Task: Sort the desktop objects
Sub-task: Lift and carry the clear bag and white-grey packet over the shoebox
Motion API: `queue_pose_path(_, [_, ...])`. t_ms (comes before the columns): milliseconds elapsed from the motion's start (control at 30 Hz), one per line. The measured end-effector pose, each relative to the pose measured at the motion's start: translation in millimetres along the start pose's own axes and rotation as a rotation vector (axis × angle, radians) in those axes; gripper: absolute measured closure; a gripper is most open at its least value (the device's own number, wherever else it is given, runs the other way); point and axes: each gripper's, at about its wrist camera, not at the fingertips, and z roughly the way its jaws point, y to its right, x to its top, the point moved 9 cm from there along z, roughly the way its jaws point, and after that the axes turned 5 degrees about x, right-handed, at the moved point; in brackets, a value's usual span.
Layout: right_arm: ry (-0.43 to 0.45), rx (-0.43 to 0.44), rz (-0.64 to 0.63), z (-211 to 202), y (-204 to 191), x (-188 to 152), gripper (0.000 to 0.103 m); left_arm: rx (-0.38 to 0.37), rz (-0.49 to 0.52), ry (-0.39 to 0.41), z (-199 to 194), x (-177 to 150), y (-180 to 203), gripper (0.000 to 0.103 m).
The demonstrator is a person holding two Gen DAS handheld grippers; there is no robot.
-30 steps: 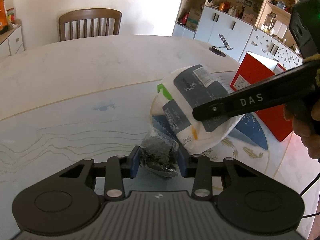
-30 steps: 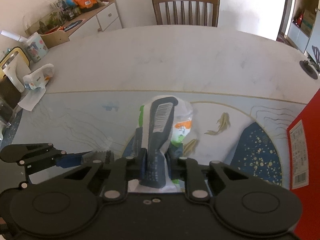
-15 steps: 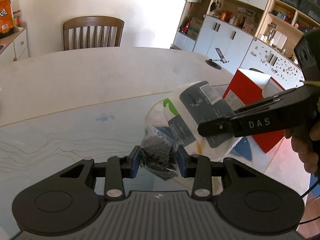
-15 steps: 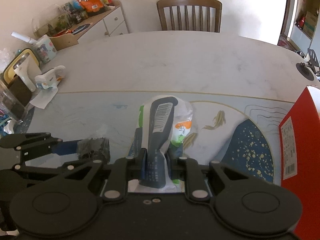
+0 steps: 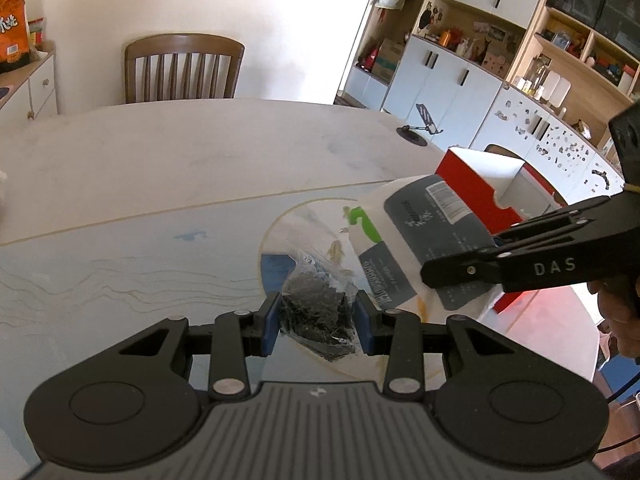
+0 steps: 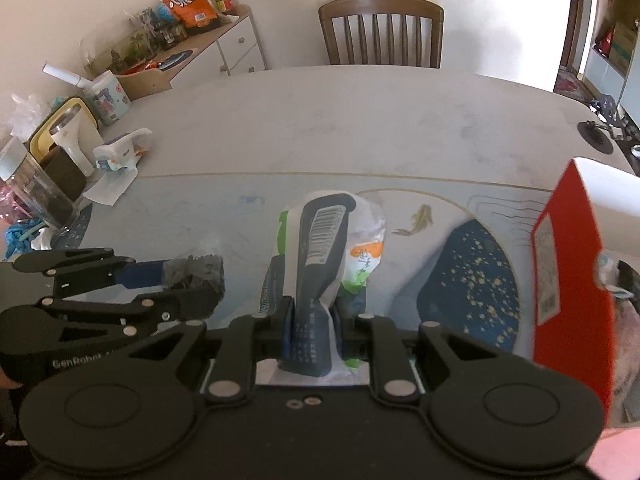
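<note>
My left gripper (image 5: 318, 322) is shut on a small clear bag of black bits (image 5: 320, 312) and holds it above the patterned mat; it also shows in the right wrist view (image 6: 196, 280). My right gripper (image 6: 314, 328) is shut on a white, grey and green snack packet (image 6: 328, 248), held in the air. In the left wrist view the packet (image 5: 412, 240) hangs to the right of the small bag, close to the open red box (image 5: 476, 184). The red box (image 6: 568, 280) stands at the table's right edge.
A phone stand (image 5: 418, 132) sits at the far right of the white table (image 5: 200, 152). A glass jar (image 6: 36, 192), tissue packet (image 6: 120, 154) and cups crowd the left edge. A wooden chair (image 6: 382, 32) stands behind the table.
Both grippers have risen with their loads. The packet has moved right, nearer the red box; the small bag has lifted off the mat.
</note>
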Motion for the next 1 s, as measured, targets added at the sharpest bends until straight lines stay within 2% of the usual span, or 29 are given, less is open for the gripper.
queue_pose_path(533, [0.114, -0.032, 0.017, -74, 41, 0, 0.085, -0.042, 0.054, 0.051, -16, 32, 73, 0.067])
queue_pose_path(1000, [0.182, -0.066, 0.046, -118, 108, -1, 0.085, -0.057, 0.089, 0.067, 1, 53, 138, 0.067])
